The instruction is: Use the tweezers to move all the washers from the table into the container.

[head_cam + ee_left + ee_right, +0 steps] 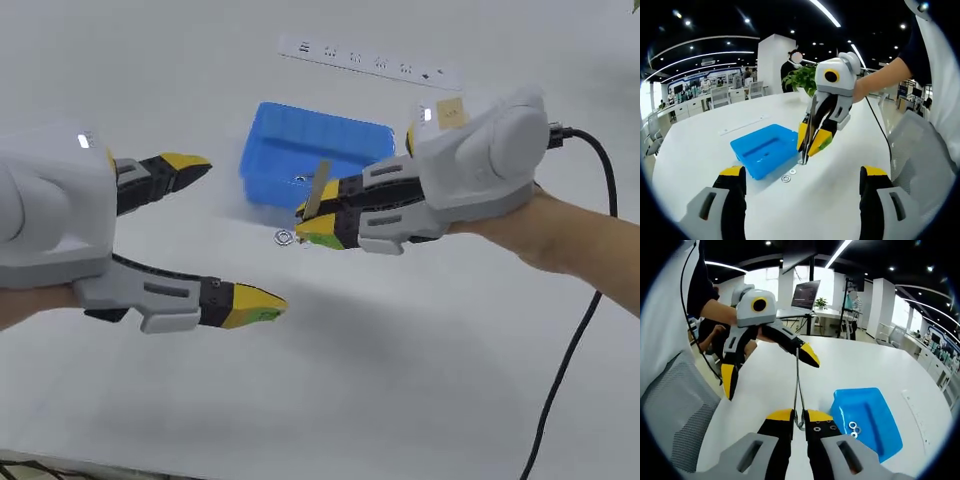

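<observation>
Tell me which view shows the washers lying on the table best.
The left gripper view: two washers on the table lie in plain sight beside the blue container, under the tweezers. The head view has them small, by the tips of the right gripper. The right gripper view gives washers in the container instead.

Tweezers [808,131] tips-down over loose steel washers [786,178]!
Two lie flat on the white tabletop [805,210], just beside the open blue container [765,145]; a few more sit inside it.
</observation>
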Tool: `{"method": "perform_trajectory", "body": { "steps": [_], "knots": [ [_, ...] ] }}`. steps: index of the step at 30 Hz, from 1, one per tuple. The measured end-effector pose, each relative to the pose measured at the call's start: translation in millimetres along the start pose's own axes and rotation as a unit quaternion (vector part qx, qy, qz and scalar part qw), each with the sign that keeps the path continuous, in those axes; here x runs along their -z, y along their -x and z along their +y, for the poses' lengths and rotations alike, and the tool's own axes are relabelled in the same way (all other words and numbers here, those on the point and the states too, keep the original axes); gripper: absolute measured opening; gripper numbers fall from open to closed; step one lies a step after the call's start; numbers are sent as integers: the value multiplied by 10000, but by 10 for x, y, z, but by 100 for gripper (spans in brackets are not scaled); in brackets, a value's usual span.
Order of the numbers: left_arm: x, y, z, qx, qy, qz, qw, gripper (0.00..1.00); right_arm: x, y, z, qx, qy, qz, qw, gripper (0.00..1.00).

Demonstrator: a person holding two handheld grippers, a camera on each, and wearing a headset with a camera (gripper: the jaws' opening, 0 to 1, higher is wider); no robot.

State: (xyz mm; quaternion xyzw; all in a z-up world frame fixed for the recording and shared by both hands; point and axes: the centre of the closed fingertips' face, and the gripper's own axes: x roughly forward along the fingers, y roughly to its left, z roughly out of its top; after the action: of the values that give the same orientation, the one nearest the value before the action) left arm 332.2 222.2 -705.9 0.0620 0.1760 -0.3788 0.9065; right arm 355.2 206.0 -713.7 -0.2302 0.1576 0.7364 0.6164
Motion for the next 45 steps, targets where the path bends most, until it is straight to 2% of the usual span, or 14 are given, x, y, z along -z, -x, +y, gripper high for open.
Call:
{"method": "perform_trajectory", "body": {
  "steps": [8, 15, 16, 20, 22, 25, 28, 36, 45],
  "knots": [
    [27, 31, 52, -109, 98, -16, 9999, 100, -210, 177, -198, 245, -124, -306, 9992, 10],
    [67, 74, 101, -217, 152, -6, 9996, 100, -347, 282, -488, 489, -83, -426, 9979, 10],
    [71, 75, 102, -228, 147, 1, 9996, 100, -302, 278, -614, 531, -103, -432, 9976, 10],
    [81, 89, 105, -260, 160, 4, 9995, 100, -263, 259, -771, 652, -175, -428, 9968, 10],
    [119, 95, 91, -229, 228, 101, 9994, 100, -228, 234, -874, 767, -284, -450, 9956, 10],
    [141, 114, 116, -308, 152, 155, 9993, 100, -145, 171, -1023, 907, -449, -435, 9939, 10],
    [164, 141, 143, -356, 207, 165, 9990, 100, -58, 97, -1108, 951, -551, -375, 9932, 10],
    [260, 170, 164, -453, 271, 256, 9983, 100, 208, -130, -1112, 889, -606, -50, 9942, 10],
    [333, 191, 114, -485, 395, 314, 9975, 100, 363, -212, -1138, 936, -788, 64, 9925, 10]
  ]
}}
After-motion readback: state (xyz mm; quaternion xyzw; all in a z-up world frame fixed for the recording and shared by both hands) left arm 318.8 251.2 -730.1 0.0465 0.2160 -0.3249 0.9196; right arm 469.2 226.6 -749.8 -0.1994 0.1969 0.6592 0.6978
